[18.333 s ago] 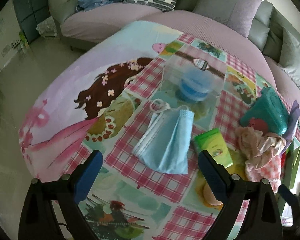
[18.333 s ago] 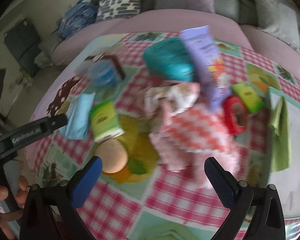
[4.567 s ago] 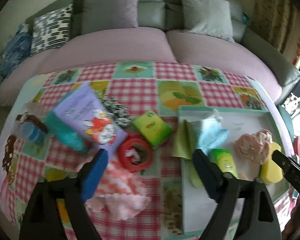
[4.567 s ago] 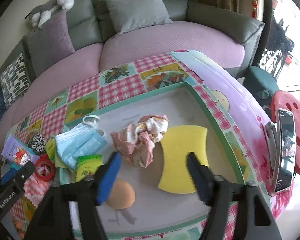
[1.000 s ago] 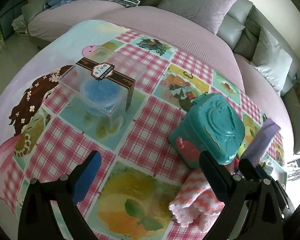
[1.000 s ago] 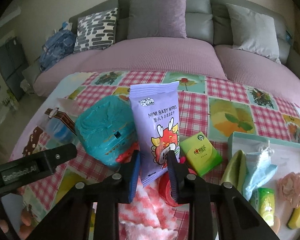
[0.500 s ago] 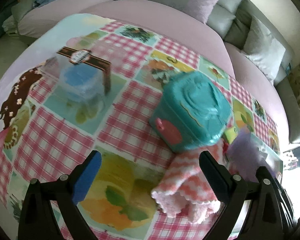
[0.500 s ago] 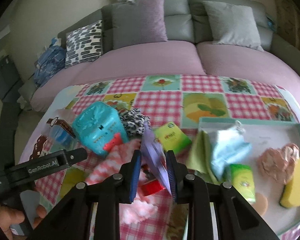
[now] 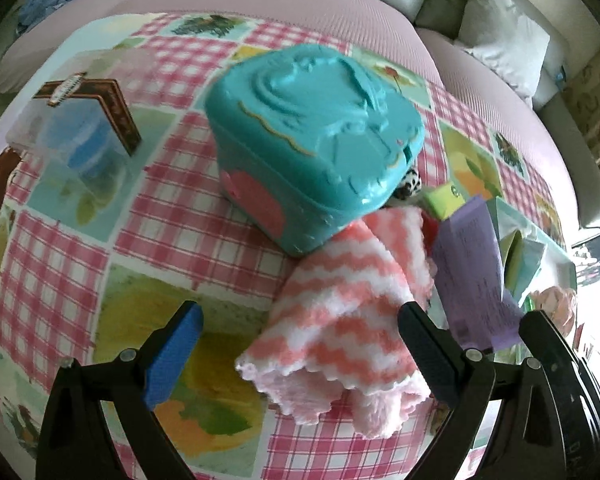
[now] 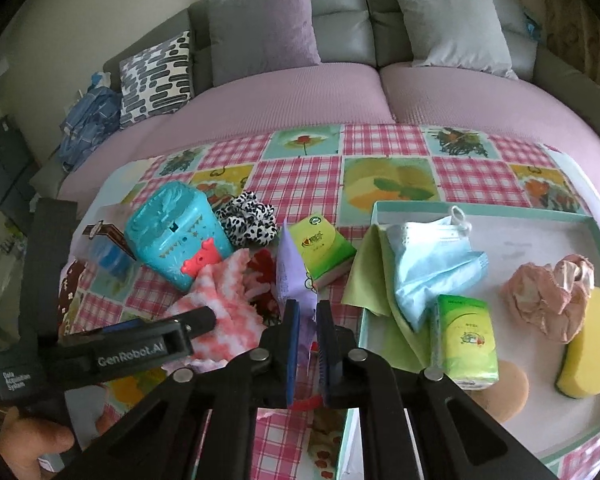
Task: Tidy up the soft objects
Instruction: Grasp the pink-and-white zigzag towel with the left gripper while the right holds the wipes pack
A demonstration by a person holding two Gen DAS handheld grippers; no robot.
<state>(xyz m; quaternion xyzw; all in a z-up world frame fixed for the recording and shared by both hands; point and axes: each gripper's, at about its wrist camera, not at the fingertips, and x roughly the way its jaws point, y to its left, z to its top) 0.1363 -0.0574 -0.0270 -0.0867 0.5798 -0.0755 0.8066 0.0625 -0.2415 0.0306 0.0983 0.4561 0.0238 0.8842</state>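
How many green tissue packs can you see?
2: one green tissue pack inside the tray, beside the blue mask; another green tissue pack on the checked tablecloth.

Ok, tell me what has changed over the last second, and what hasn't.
The right gripper has just closed tighter on the purple wipes pack, which went from upright and face-on to tilted and edge-on. The left gripper, open, moved in over the pink striped cloth. The teal box and the tray with its contents stayed put.
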